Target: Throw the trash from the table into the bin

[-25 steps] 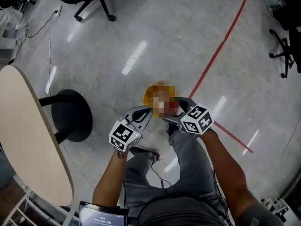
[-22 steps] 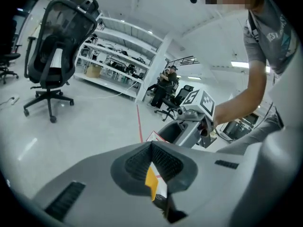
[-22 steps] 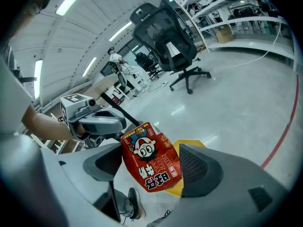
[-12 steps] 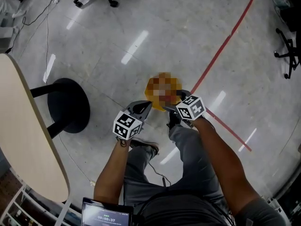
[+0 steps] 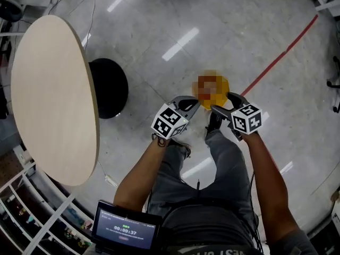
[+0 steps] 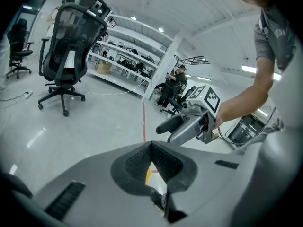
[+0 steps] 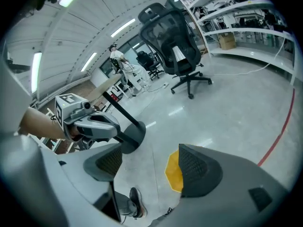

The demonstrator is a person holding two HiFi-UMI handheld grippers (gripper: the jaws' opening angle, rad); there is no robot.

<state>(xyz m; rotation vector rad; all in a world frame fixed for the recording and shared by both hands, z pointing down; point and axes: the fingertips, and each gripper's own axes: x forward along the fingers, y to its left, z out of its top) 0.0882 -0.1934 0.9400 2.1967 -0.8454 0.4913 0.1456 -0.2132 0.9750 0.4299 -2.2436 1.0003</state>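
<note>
The round beige table (image 5: 48,89) fills the left of the head view on its black pedestal base (image 5: 109,86). No trash or bin shows in any view. My left gripper (image 5: 195,103) hangs over the floor in front of the person's legs, its pads (image 6: 137,162) meeting at the tips with nothing between them. Beside it, my right gripper (image 5: 220,102) stands open and holds nothing. Between its pads (image 7: 199,167) I see only the floor and a yellow floor mark (image 7: 174,171). Each gripper shows in the other's view: the right gripper (image 6: 164,134) and the left gripper (image 7: 116,126).
The yellow mark (image 5: 220,86) lies just ahead of both grippers, with a red floor line (image 5: 281,57) running off to the upper right. A black office chair (image 6: 71,41) and white shelving (image 6: 128,60) stand farther out. A small screen (image 5: 125,230) sits at the person's waist.
The head view has swung, so the table now fills much more of the left side. Both grippers stay side by side over the yellow mark, jaws unchanged.
</note>
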